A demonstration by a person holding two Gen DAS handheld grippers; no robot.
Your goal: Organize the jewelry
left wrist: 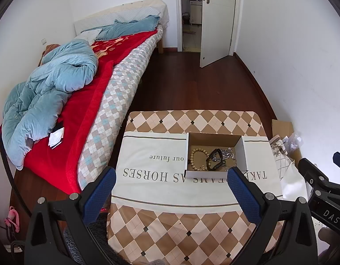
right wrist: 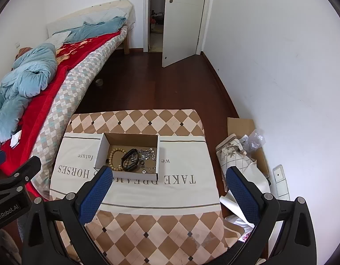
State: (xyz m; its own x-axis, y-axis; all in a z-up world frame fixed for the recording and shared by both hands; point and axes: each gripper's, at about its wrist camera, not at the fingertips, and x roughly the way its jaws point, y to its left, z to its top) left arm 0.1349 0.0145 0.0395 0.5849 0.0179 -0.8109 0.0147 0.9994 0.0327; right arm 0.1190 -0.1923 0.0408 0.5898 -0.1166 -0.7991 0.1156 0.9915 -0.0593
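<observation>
Left wrist view: the left gripper point(left wrist: 171, 177) hangs with fingers wide apart, empty, above the checkered surface point(left wrist: 170, 227). The cardboard box point(left wrist: 244, 152) sits mid-surface, holding a beaded bracelet point(left wrist: 197, 155), a black band point(left wrist: 215, 160) and a tangle of chains point(left wrist: 227, 153), links indistinct.

Right wrist view: the right gripper point(right wrist: 169, 177) is likewise spread and empty, its left finger overlapping the box's near corner; bare cloth lies right of the box.

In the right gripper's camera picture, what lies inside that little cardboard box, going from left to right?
Inside the open cardboard box: tan wooden bead bracelet → black band bracelet → tangled pile of silver chains and charms.
</observation>
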